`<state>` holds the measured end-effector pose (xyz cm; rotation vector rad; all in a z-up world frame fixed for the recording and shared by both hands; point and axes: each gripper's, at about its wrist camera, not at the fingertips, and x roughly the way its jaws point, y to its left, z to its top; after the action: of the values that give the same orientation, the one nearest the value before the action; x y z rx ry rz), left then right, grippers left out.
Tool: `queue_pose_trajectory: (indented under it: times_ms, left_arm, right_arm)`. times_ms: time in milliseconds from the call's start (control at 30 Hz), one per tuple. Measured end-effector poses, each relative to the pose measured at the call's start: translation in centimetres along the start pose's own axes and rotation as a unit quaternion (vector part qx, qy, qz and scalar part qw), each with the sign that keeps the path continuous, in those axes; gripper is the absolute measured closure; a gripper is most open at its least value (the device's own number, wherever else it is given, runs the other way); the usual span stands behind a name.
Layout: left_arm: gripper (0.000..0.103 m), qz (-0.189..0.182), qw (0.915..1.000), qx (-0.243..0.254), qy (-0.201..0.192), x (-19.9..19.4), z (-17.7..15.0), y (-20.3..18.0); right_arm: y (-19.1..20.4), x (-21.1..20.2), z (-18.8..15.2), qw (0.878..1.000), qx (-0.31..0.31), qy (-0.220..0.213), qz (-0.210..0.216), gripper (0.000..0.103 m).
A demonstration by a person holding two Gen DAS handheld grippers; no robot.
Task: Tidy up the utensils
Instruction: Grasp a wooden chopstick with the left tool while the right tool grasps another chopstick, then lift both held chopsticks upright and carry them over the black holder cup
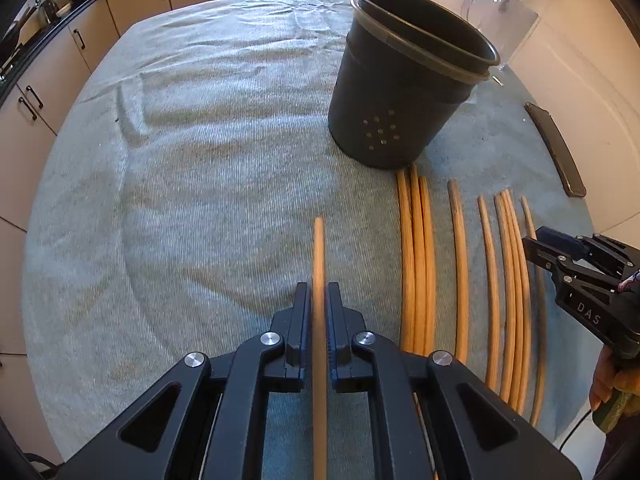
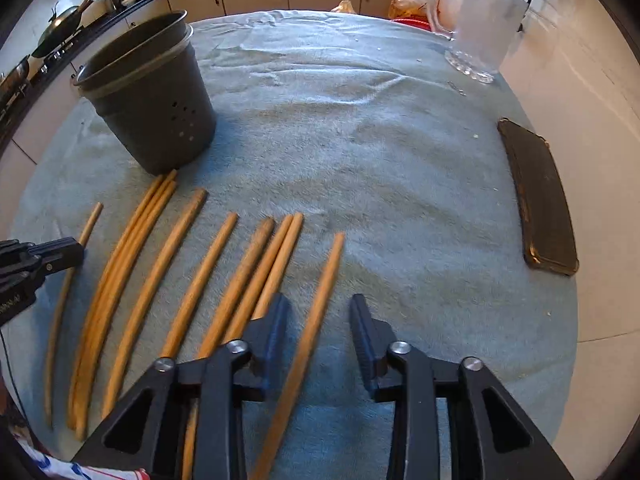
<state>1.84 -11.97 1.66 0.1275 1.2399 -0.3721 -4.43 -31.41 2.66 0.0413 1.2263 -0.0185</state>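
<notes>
A blue-green towel (image 1: 180,160) covers the table. At the left, the left gripper (image 1: 319,300) has its jaws pressed in on a single chopstick (image 1: 319,248) that runs straight between the pads, its tip pointing away toward the far side of the towel. That stick sits apart from the others, to their left.

Next comes the holder (image 1: 400,92), a dark round bin with a liner rim showing inside its top and small holes low in its wall. It stands upright on the towel, beyond the sticks.

Just in front of the holder's base lie three chopsticks (image 1: 416,260) side by side, touching, their tips near the bin. Right of them are a lone darker-tipped stick (image 1: 460,260), another single one (image 1: 490,280), then a tight group (image 1: 514,280) and one last stick (image 2: 320,300) at the row's right end. All lie roughly parallel, tips away.

The right gripper (image 2: 320,312) hangs over that last stick with its jaws spread wide, one finger on each side and neither touching it.

Farther right, near the towel's edge, lies a dark flat case (image 2: 540,200). At the far right corner stands a glass jug (image 2: 484,32)
</notes>
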Motion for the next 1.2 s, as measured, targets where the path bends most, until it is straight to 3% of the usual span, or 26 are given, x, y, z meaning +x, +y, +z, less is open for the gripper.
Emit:
queue_pose_trajectory:
  times_ms: [67,167,333,500,733,1200]
  left_arm:
    - [0.096,0.002,0.9999,-0.001,-0.011,0.1,0.0,-0.3]
    - [0.097,0.007,0.9992,0.007,-0.039,-0.4,-0.9,-0.4]
    - [0.097,-0.019,0.9942,-0.020,-0.104,-4.5,-2.2,0.5]
    - [0.097,-0.050,0.9836,-0.028,-0.171,-10.1,-4.1,0.3]
    - [0.097,-0.057,0.9696,-0.012,-0.238,-15.3,-7.7,-0.9]
    - [0.097,-0.056,0.9422,0.028,-0.329,-22.5,-14.2,-3.2]
  right_arm:
    - [0.4,0.0,0.1,1.000,0.001,-0.008,0.002,0.090]
    - [0.8,-0.1,-0.2,1.000,-0.007,-0.026,0.013,0.095]
    - [-0.8,-2.5,-1.4,0.995,0.022,-0.074,0.067,0.096]
    - [-1.4,-8.1,-3.8,0.983,0.032,-0.155,0.089,0.096]
    - [-0.6,-14.4,-8.0,0.964,0.023,-0.242,0.109,0.096]
    - [1.0,-21.2,-12.7,0.931,0.005,-0.331,0.154,0.096]
